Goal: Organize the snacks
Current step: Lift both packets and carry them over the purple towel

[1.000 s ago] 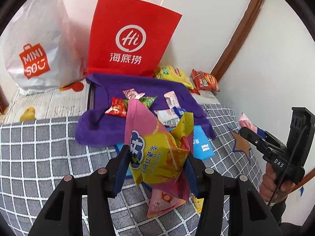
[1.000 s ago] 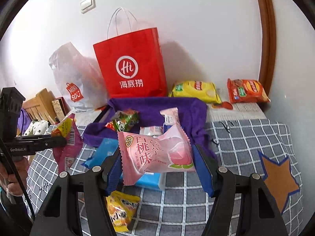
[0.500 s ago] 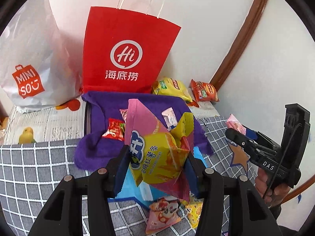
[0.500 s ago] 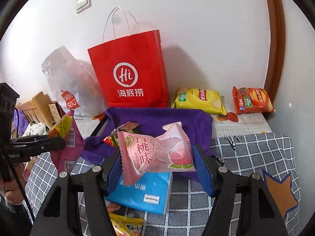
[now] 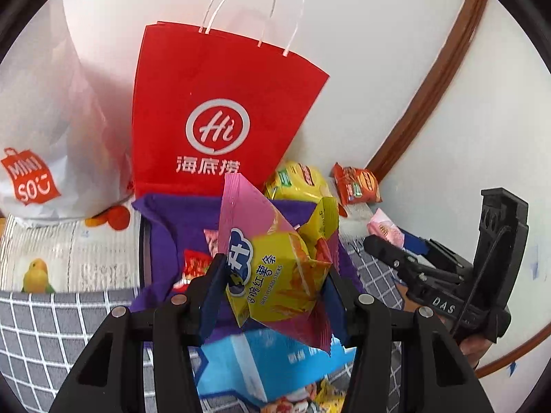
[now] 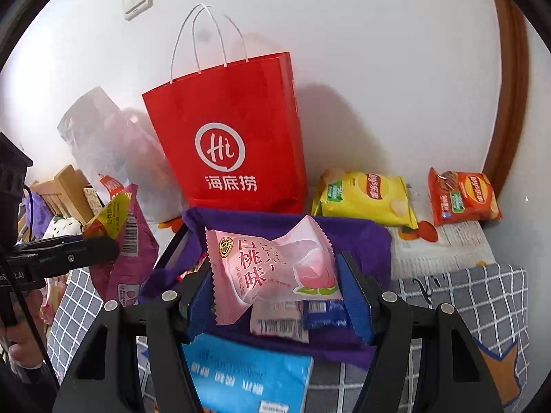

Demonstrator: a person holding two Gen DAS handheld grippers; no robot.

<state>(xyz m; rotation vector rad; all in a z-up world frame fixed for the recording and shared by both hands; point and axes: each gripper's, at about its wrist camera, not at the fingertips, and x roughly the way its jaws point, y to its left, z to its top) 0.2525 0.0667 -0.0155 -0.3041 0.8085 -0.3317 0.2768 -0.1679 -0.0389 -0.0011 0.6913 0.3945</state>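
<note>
Left gripper [image 5: 272, 282] clenched the sweet potato sticks [image 5: 275, 275], right gripper [image 6: 275, 289] the peach snack [image 6: 272, 275]; best released low over the purple cloth [image 6: 358, 237].

Red Haidilao bag [image 5: 220, 117]: inside not visible in either view. Purple cloth [image 6: 361, 241]: middle hidden behind held sweet potato stick packet [image 5: 275, 275] and peach packet [image 6: 272, 275]. Small wrappers on cloth: print too small to read. Blue packet [image 6: 248, 378]: lower part cut by picture edge, text blurred. White Miniso bag [image 5: 41, 137]: cut by left edge. Person's hand [image 6: 20, 337] mostly out of frame.
</note>
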